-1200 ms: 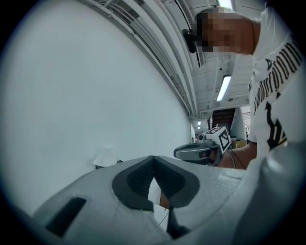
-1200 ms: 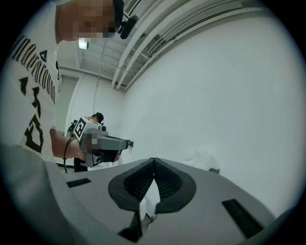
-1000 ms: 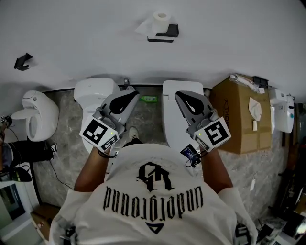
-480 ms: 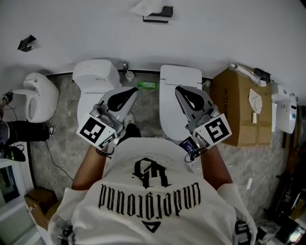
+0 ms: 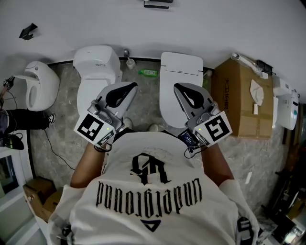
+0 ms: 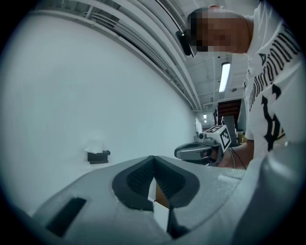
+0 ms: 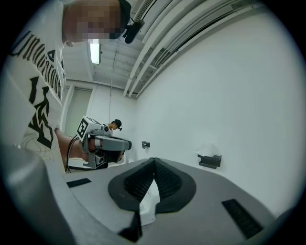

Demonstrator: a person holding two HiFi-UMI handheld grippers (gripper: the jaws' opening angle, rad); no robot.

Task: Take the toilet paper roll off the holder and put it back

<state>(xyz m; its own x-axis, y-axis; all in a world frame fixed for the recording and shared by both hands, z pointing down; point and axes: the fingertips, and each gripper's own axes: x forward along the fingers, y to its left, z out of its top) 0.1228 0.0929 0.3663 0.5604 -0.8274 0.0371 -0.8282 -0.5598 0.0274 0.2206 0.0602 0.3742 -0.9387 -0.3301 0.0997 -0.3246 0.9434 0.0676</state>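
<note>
The black wall holder barely shows at the top edge of the head view, and the roll is cut off there. The left gripper view has the holder far off on the white wall, with white toilet paper on top of it. It appears again in the right gripper view as the holder under the paper. My left gripper and right gripper are held side by side in front of my chest, well short of the wall. Both are shut and hold nothing.
Two white toilets stand against the wall below the holder, with a green bottle between them. A cardboard box is at the right, a white fixture at the left, and a black hook on the wall.
The holder has slid to the top edge of the head view and the roll has left the frame. Both grippers stay shut and side by side.
</note>
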